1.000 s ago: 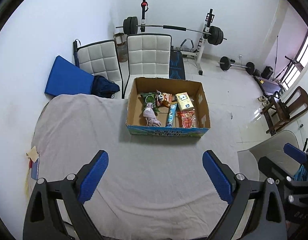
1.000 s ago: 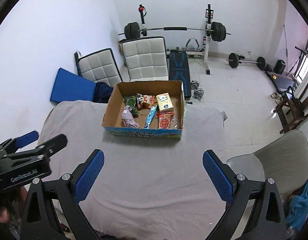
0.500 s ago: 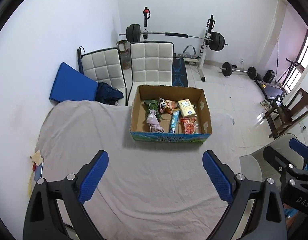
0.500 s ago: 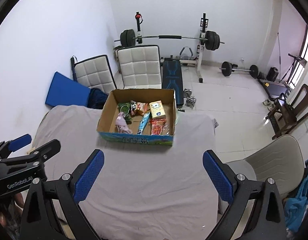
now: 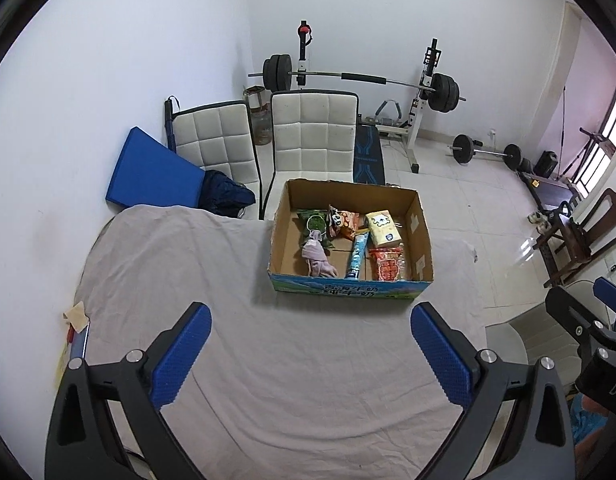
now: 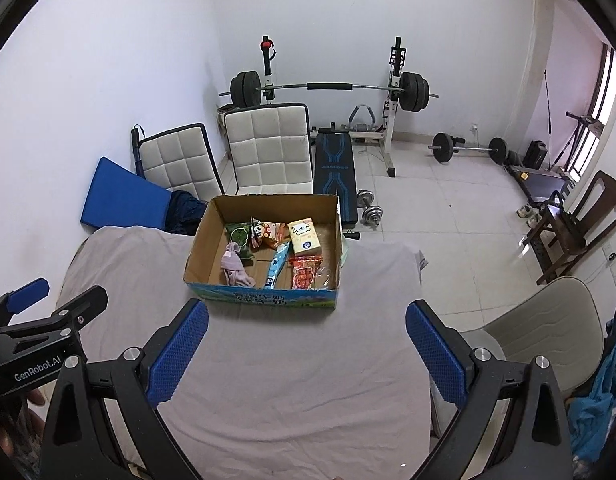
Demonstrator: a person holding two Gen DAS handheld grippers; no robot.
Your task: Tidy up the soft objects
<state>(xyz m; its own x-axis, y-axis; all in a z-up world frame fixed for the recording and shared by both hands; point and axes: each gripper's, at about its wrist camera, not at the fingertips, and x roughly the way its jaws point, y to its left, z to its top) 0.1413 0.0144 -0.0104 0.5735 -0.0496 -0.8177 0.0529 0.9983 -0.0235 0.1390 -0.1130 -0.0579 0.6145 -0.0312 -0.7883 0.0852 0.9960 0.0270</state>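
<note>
Matt corrugated cardboard box [image 5: 350,286], wrinkled cloth table cover [image 5: 308,380], glossy snack packets [image 5: 386,266]

Bare cloth [image 5: 308,360] up to the cardboard box [image 5: 348,289]; open-topped, walls upright.

Left gripper [image 5: 310,354] and right gripper [image 6: 306,350] — black frames, blue textured pads, silver screws.

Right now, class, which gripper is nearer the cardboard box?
Hard to separate; the right, marginally. The left gripper and right gripper both hang open over the sheet, short of the cardboard box, which sits slightly left of centre for the right.
</note>
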